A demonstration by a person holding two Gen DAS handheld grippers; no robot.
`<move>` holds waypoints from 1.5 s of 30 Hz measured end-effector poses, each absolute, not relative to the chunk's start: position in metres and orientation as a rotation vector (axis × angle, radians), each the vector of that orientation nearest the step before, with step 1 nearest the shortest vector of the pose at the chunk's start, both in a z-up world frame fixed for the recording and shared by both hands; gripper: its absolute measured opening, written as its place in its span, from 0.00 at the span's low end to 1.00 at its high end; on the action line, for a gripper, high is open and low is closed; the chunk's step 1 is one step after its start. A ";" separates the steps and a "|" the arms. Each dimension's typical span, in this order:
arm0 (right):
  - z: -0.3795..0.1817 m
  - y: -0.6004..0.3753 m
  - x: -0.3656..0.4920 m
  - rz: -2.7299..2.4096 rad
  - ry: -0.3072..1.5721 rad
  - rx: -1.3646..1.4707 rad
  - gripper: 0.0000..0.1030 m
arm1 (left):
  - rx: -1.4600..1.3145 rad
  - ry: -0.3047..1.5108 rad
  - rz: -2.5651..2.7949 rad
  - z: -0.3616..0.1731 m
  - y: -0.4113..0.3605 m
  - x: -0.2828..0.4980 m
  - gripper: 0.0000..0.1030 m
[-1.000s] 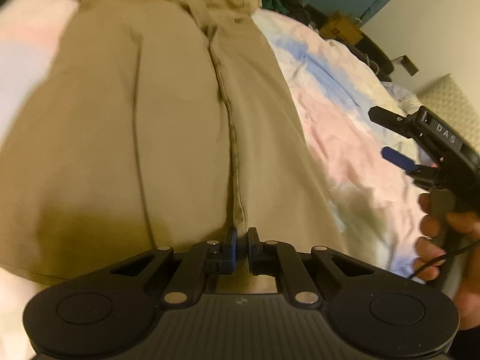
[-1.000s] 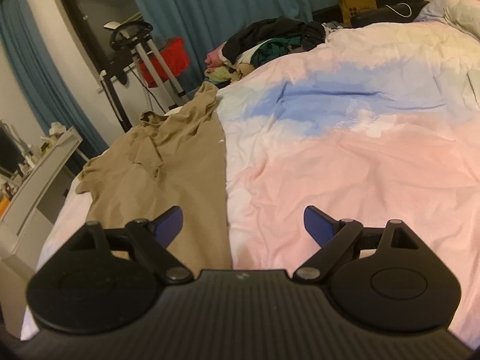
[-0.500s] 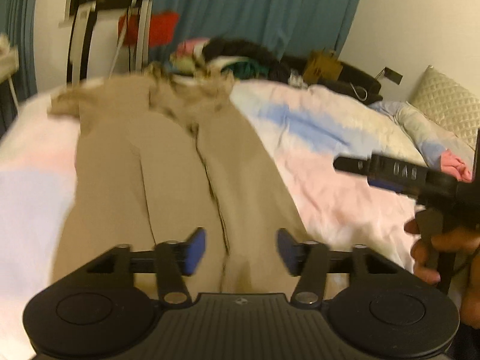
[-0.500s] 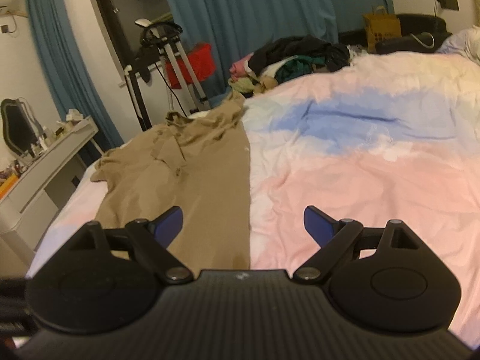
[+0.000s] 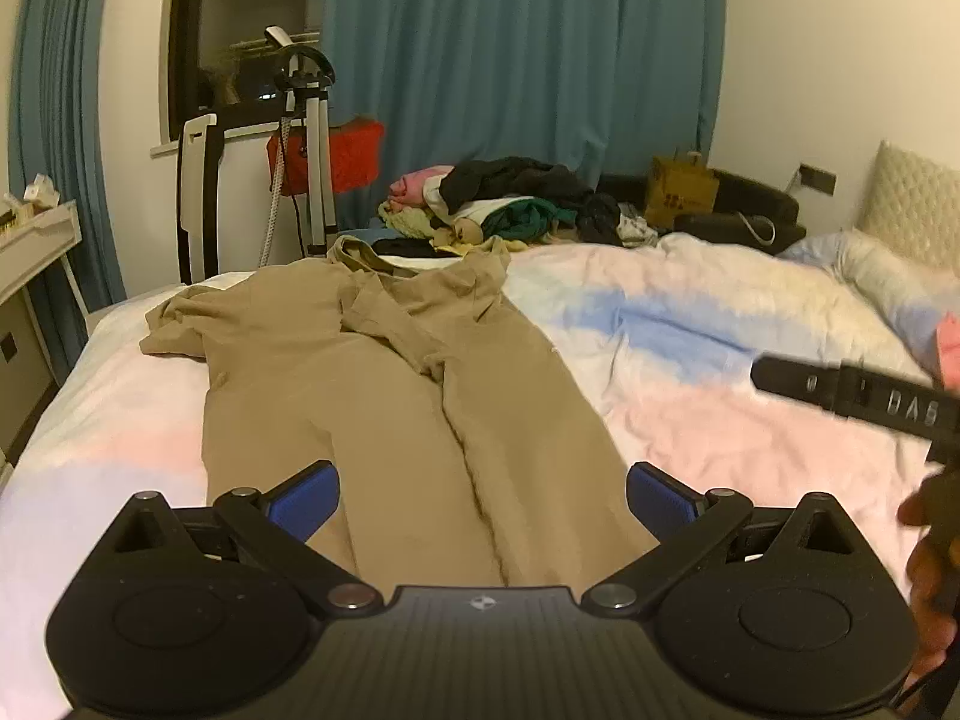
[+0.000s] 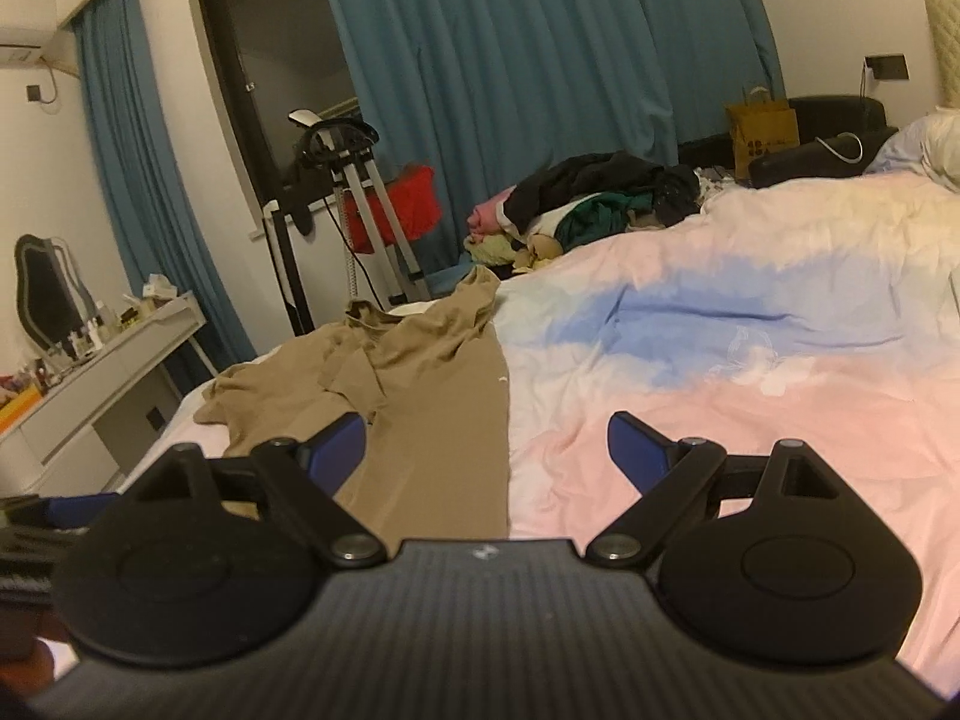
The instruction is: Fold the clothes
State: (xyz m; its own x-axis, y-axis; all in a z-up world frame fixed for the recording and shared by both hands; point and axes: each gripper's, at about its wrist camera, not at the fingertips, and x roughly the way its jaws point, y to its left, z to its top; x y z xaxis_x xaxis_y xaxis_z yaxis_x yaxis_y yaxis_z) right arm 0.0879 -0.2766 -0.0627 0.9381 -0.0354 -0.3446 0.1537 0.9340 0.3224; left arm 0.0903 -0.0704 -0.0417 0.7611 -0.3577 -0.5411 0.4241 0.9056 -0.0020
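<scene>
Tan garment [image 5: 384,396], one; two tongs [image 5: 483,495] [image 6: 486,450] spread wide.

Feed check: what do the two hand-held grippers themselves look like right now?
Both match: the left hand-held gripper and the right hand-held gripper are matte black with a ribbed body, two round discs, silver pivot pins, triangular cut-outs in the linkages and blue finger pads. Seen from the left camera, the right one carries pale "DAS" lettering.
</scene>
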 end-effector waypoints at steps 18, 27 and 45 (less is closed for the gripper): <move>-0.044 -0.176 0.221 0.182 0.455 -0.064 0.86 | -0.008 0.494 -0.286 -0.032 0.040 0.119 1.00; -0.066 -0.049 0.391 0.324 0.556 -0.127 0.75 | -0.183 0.588 -0.072 -0.061 0.127 0.175 1.00; -0.127 0.070 0.533 0.375 0.509 -0.190 0.34 | -0.260 0.677 -0.035 -0.116 0.149 0.224 1.00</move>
